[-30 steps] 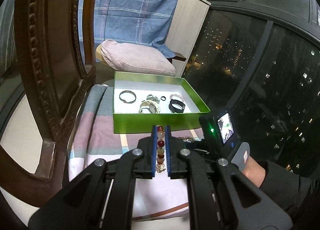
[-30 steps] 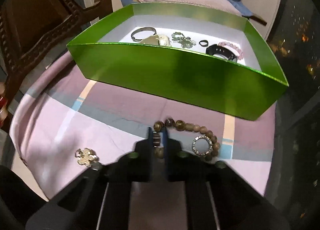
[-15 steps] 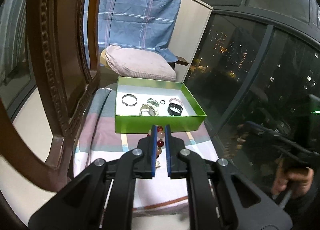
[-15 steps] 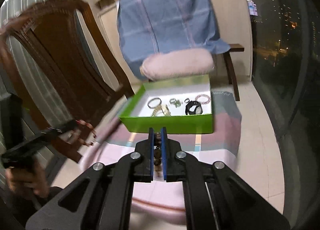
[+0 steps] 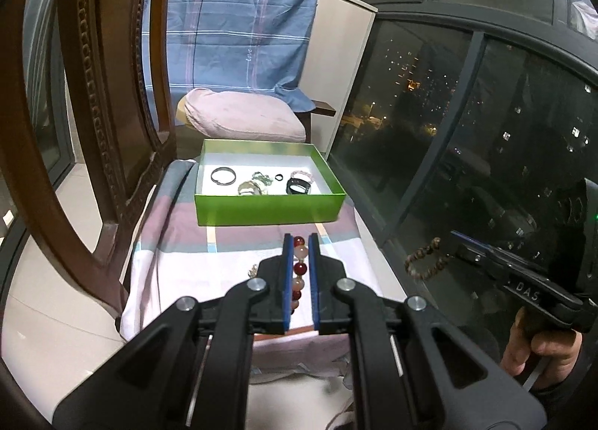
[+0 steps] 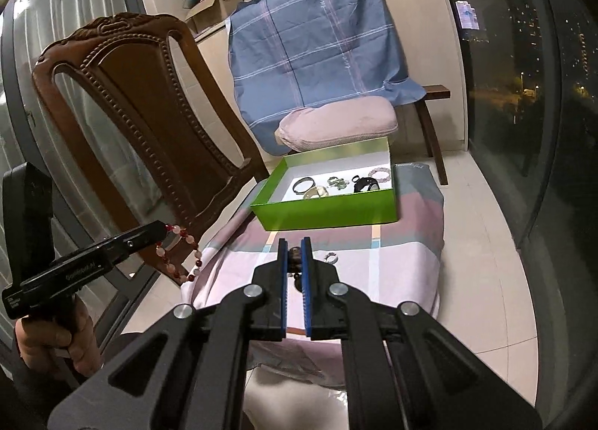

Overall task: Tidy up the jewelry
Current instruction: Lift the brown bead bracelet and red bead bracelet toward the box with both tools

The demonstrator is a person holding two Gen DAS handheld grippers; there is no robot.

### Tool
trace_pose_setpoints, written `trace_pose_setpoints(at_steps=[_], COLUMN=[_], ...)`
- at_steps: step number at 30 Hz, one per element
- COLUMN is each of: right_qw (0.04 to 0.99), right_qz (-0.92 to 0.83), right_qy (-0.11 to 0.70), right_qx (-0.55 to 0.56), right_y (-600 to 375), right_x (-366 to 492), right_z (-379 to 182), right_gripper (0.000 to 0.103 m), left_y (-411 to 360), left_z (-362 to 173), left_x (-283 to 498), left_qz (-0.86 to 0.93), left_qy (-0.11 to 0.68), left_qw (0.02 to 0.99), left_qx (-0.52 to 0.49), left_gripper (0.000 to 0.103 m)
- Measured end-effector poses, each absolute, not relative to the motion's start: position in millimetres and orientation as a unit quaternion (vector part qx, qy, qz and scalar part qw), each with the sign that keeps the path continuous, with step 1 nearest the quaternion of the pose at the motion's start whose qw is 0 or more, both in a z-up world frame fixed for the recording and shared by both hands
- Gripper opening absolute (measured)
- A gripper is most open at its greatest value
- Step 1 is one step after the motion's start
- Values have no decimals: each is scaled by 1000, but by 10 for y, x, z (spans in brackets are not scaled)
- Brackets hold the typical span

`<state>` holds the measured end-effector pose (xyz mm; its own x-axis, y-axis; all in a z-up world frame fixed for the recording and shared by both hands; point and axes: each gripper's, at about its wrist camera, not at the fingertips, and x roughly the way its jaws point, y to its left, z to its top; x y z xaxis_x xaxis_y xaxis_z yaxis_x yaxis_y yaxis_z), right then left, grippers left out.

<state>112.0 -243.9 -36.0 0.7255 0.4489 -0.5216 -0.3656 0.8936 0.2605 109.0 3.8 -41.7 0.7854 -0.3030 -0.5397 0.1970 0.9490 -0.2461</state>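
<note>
**Both claws hold bracelets, clear of the box**

My left claw is clamped on a red-and-pink bead bracelet, the strand running between its blue pads. My right claw is clamped on a brown bead bracelet, which hangs in a loop from its tip in the left view. Both hover above the striped cloth, short of the green box. Inside it lie a dark bangle, a black band and a pink bead bracelet. A small ring-shaped piece rests on the cloth just beside my right pads.

Right gripper jaws clamp dark bead bracelet; green box beyond.
</note>
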Motion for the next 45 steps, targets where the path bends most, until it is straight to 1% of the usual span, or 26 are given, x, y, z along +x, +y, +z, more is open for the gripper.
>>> trace_pose_setpoints(at_steps=[13,37,41,45], right_qw=[928,928,929,936], right_qz=[223,219,221,213], right_qy=[293,298,293,278], right_qx=[65,52,45,33], right_y=[-2448,-2407,-2378,-2310], right_x=[961,1021,1236,1784], right_z=[-294,-340,-297,-184], right_gripper=[7,7,7,7], left_y=[-21,-83,-66,-36], left_z=[-400,-448,-487,-529], left_x=[924,1006,1063,1123], left_qz=[-125,-105,-103,-101], left_qy=[301,310,314,317], left_qw=[942,942,941,940], left_qx=[-81,-72,-76,-78], left_gripper=[8,8,8,8])
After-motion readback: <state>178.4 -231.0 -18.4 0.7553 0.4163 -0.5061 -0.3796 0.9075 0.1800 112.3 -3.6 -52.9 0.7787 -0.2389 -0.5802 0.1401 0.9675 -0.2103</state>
